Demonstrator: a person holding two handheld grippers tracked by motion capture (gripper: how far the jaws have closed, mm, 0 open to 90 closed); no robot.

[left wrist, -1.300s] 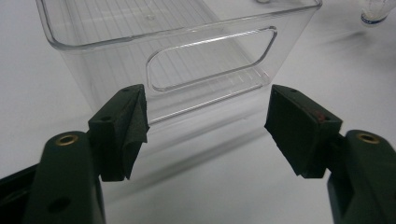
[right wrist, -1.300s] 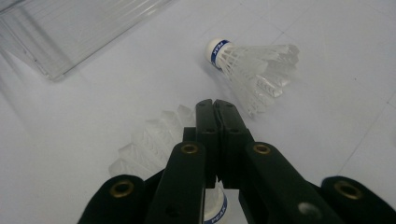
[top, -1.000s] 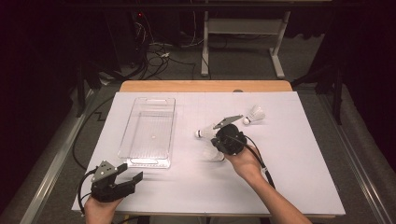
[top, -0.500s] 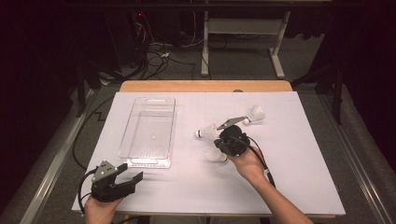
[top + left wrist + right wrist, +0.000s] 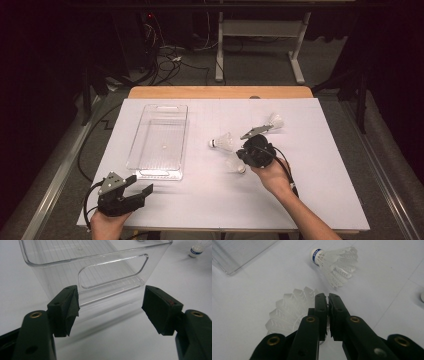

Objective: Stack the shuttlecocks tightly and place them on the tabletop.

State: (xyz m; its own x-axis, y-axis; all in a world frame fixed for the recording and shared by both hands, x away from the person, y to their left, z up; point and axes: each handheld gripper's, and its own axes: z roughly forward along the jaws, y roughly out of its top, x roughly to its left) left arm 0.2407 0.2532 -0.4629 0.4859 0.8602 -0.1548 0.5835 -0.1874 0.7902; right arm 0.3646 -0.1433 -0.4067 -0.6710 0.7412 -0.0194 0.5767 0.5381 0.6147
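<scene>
A white shuttlecock lies on the table under my right gripper. Its jaws stand almost together, with the edge of the feather skirt between them; they have just eased open slightly. From above, that gripper is right of centre, beside this shuttlecock. A second shuttlecock with a blue-banded cork lies just beyond it, apart. My left gripper rests at the near left corner, open with nothing between its jaws, facing the near end wall of a clear plastic tray.
The clear tray lies lengthwise at centre left. A third shuttlecock lies farther back on the right. The second shuttlecock lies between the tray and my right hand. Cables and desk legs stand on the floor beyond the table.
The right hand has shifted only slightly around the shuttlecock. The left gripper, the tray and the other shuttlecocks have kept still.
</scene>
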